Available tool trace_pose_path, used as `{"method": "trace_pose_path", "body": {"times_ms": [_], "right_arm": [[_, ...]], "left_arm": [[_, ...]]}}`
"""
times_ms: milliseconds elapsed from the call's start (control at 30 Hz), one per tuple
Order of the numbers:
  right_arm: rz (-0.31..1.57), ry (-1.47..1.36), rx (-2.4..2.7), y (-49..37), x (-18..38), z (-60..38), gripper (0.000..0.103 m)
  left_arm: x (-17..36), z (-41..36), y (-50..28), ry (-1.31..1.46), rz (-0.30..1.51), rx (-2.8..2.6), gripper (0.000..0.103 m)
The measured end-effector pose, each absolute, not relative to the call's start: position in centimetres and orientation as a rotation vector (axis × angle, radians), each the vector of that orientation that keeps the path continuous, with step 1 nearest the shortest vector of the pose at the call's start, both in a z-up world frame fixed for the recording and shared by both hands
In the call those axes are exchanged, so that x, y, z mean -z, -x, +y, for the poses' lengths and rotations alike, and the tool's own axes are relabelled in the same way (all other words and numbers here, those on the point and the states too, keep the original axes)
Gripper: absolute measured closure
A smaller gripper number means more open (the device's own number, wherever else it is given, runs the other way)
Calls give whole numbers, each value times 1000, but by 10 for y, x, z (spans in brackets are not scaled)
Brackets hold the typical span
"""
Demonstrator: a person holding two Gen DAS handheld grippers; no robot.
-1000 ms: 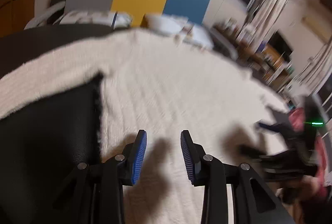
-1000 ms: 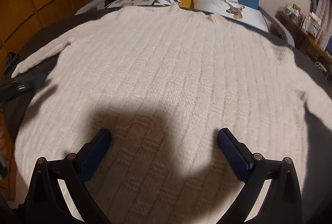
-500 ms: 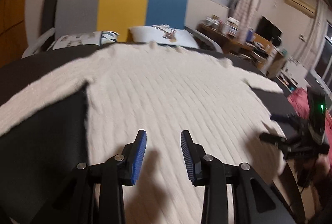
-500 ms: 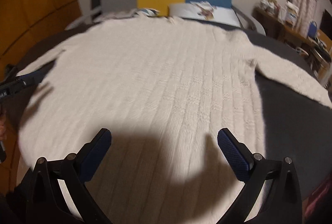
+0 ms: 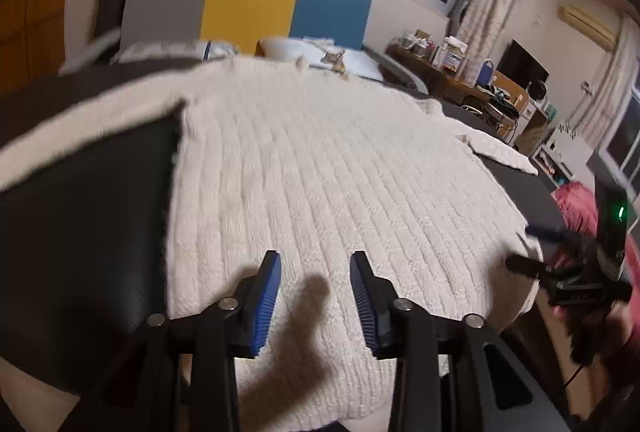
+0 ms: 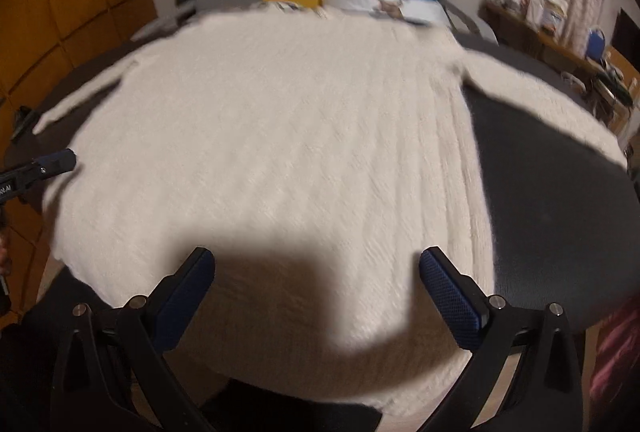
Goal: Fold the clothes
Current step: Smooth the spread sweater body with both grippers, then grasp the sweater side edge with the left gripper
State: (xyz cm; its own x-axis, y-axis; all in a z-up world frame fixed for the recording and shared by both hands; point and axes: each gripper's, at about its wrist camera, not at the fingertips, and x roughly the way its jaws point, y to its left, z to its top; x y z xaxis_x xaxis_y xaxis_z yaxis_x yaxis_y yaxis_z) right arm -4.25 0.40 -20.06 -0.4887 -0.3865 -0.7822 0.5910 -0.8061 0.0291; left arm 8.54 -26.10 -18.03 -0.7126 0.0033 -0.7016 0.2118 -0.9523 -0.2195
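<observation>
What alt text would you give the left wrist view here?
A cream ribbed sweater lies spread flat on a dark table, sleeves out to both sides. The left gripper hangs over its near hem, jaws opening, nothing between them; the right gripper shows at the right edge.

Hardly any writing could be read. In the right wrist view, the left hand-held gripper (image 6: 60,162) at the frame's left edge carried small white letters on its black arm, cut off by the edge and too small to make out. In the left wrist view, faint lettering on the right hand-held gripper (image 5: 536,248) was blurred beyond reading.
</observation>
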Motion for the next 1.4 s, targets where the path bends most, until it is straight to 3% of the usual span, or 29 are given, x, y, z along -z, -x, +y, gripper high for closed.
{"method": "trace_pose_path", "body": {"times_ms": [233,333,500,600,800,900,1133,1400], "right_arm": [[409,-1031,2251,31,204,-54,0],[396,-1043,2259,31,218,-62,0],[323,-990,2261,43,183,-73,0],[335,-947,2240,66,166,-100,0],[367,-1066,2176,105,196,-147,0],[398,-1117,2162,105,221,-154,0],[402,-1108,2165,109,223,-158,0],[413,-1130,2190,105,219,-169,0]], "left_arm": [[199,-252,-90,-1114,307,2746,64],[189,-257,-89,-1101,373,2760,64],[171,-256,-72,-1013,330,2855,63],[193,-268,-47,-1158,433,2790,63],[189,-308,-60,-1064,589,2788,63],[186,-390,-90,-917,830,2620,63],[196,-613,-207,-507,1342,2091,63],[204,-702,-222,-620,1359,1968,63]]}}
